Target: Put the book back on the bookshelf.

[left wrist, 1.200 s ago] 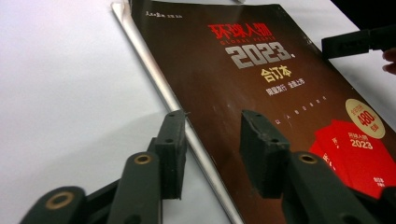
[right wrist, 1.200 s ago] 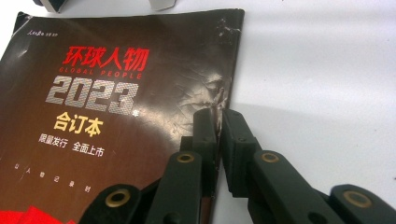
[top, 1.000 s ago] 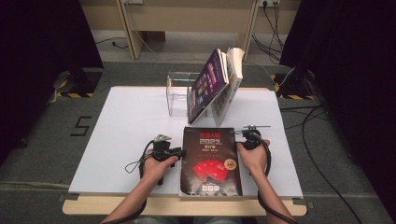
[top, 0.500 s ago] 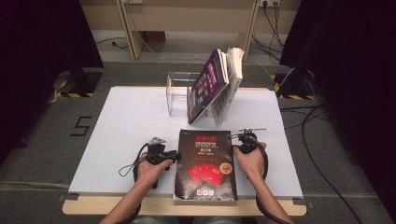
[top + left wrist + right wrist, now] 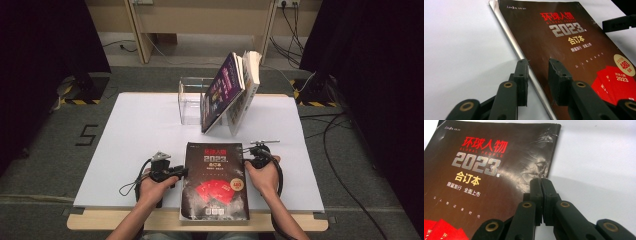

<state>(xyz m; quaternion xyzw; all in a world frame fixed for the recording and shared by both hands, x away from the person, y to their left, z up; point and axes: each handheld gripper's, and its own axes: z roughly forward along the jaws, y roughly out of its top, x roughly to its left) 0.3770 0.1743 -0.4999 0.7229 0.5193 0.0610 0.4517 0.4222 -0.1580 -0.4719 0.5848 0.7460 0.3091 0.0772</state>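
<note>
The left hand-held gripper [image 5: 537, 68] has its two black jaws parted, straddling the left long edge of a thick dark volume [image 5: 564, 50]: one jaw sits over the white counter [image 5: 461, 50], the other over the dark cover. In the left gripper view a gap shows between each pad and the book's edge, so the jaws are open around it without pressing. In the high view this left hand-held gripper [image 5: 176, 173] lies low at the book's left side, held in the person's left hand [image 5: 152, 187].

The right hand-held gripper [image 5: 541, 185] has its jaws closed flat against each other. Their tips sit at the book's right edge, just below a creased, crumpled patch of cover near the top right corner; whether a thin bit of cover is nipped between them I cannot tell. In the high view the right hand-held gripper [image 5: 252, 156] is at the book's upper right side, in the right hand [image 5: 264, 176].

The book [image 5: 215, 181] lies flat, cover up, near the front edge of the counter [image 5: 130, 130], between the two hands. Its cover is dark brown-black, with red Chinese characters, "GLOBAL PEOPLE" and a large silver "2023", and red envelope shapes lower down.

Farther back stands a clear acrylic holder [image 5: 191, 100], and against it lean other books [image 5: 230, 92], tilted to the right, well apart from the flat one.
</note>
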